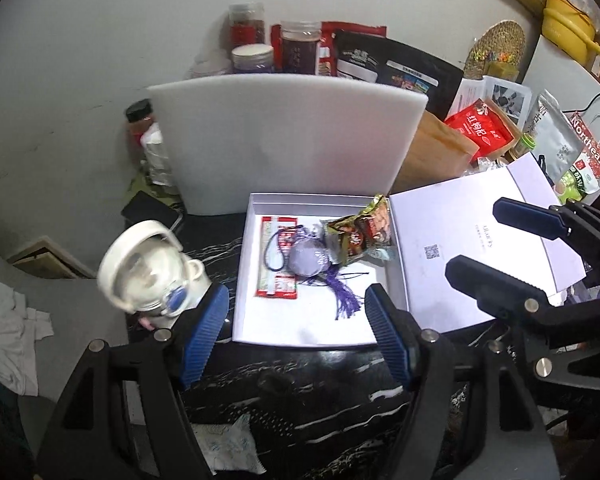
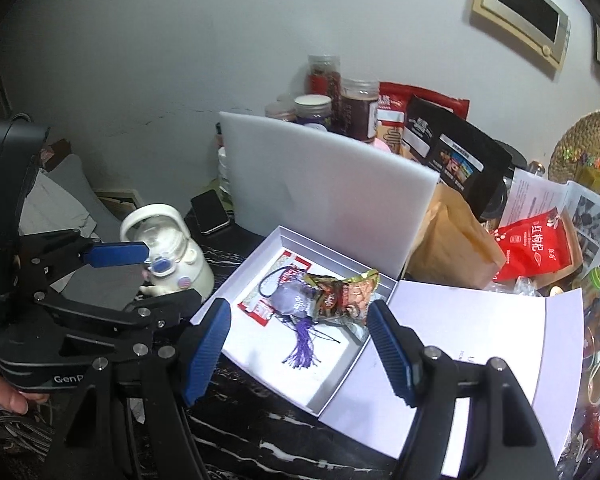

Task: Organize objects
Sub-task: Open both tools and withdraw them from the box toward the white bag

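hovering near white box (image 1: 320, 200), both tools spread: left tool (image 1: 296, 320), right tool (image 2: 300, 336).

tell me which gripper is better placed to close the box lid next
Right, probably. The open lid lies flat on the box's right side, and the right gripper hovers over it, jaws open and empty. The left gripper sits by the mug.

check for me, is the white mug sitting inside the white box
No, the white mug stands on the dark table left of the white box, outside it.

white box (image 1: 240, 280) open from above, foam board (image 1: 284, 140) behind, kettle (image 1: 148, 268) left
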A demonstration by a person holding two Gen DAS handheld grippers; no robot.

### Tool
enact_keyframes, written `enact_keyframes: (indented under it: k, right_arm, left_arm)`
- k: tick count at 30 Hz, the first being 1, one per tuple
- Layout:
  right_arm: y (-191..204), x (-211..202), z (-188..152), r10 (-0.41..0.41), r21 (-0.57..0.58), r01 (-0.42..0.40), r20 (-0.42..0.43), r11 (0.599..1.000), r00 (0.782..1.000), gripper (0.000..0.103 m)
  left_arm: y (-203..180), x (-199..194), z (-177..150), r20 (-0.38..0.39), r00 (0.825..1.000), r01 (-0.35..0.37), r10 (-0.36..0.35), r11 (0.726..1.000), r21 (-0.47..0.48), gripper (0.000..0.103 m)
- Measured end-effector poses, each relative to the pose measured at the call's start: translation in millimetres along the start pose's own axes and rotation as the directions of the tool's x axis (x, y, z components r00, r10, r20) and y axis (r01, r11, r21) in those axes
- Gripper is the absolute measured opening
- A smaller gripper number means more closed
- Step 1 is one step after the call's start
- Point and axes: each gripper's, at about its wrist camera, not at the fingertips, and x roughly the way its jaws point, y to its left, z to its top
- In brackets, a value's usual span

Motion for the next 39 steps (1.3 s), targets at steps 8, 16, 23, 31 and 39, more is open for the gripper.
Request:
enact_keyframes:
  k: [8,16,23,31,39]
  right_arm:
    - [31.4,-18.9,-8.3,0.026,-0.066,-0.025,0.016,0.997,1.000,0.071]
    - [63.3,-26.7,-18.9,0.074,-0.123,-0.072,0.010,0.990,0.997,0.071]
    - [92.4,-25.6,-24.2,0.130,-0.180,-0.129,-0.008,0.975,0.991,0.071]
    - [125.3,-19.0,-30.0,0.208,-0.251,-0.214,-0.053,0.944,0.977,0.071]
    - [148.6,-11.6,-35.5,0.266,-0.305,-0.283,-0.097,0.909,0.959,0.071]
  left_arm:
    - [23.3,-37.0,-27.2,0.020,0.999,-0.038,0.040,0.997,-0.061,0.069]
    - [53.1,-68.6,-63.0,0.021,0.995,-0.089,0.093,0.985,-0.146,0.069]
    - [76.6,-91.6,-94.9,0.006,0.989,-0.142,0.147,0.965,-0.219,0.069]
    - [102.0,-117.9,-130.6,-0.014,0.977,-0.208,0.215,0.924,-0.320,0.069]
    - [116.8,-132.9,-164.2,-0.059,0.962,-0.267,0.266,0.877,-0.400,0.069]
